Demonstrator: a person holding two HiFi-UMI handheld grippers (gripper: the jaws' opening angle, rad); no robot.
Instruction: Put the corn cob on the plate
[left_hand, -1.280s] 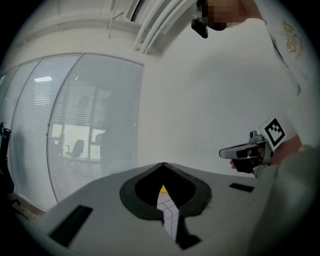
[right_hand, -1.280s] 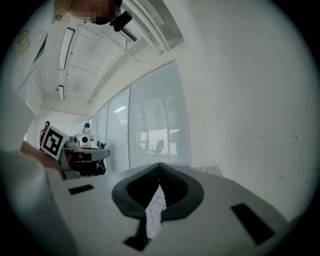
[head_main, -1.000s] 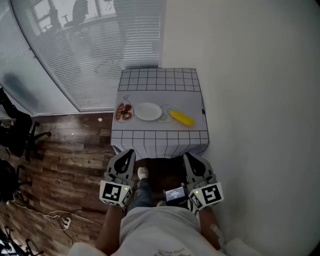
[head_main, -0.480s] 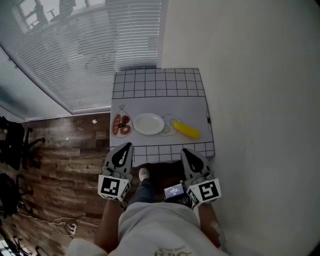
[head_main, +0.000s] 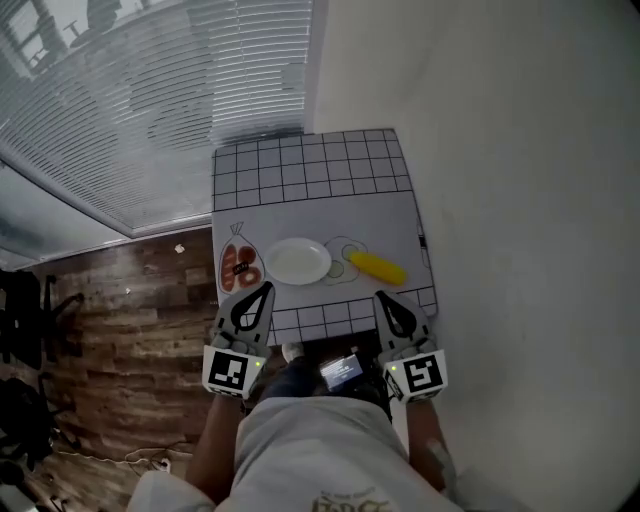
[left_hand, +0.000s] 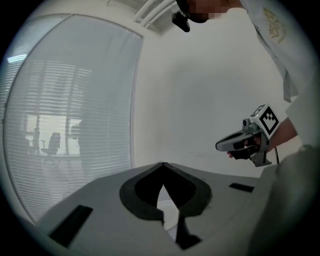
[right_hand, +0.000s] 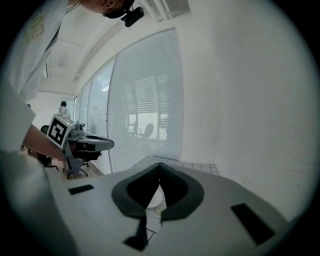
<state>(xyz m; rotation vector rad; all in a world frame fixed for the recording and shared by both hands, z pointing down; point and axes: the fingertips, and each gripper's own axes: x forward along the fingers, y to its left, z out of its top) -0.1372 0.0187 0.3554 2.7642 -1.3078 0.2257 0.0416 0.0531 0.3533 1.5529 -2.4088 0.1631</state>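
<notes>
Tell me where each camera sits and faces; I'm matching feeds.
Head view: on the head, down at table, plate, corn cob; shows torso, left gripper, right gripper.
Left gripper view: on that gripper, along shut fingers toward wall, blinds; right gripper shows.
Right gripper view: on that gripper, along shut fingers toward table, blinds; left gripper shows.
Shared: both gripper views see blinds.

I'm looking down on my left gripper (head_main: 268, 288) and right gripper (head_main: 380, 297), both showing grey shells with black teardrop insets. The left marker cube (head_main: 228, 372) and right marker cube (head_main: 424, 373) are showing black squares on white. A small lit screen (head_main: 341, 371) is glowing between them. The person is wearing a pale shirt (head_main: 320, 445) with gold print, dark trousers (head_main: 284, 388) and a white shoe (head_main: 289, 351).
</notes>
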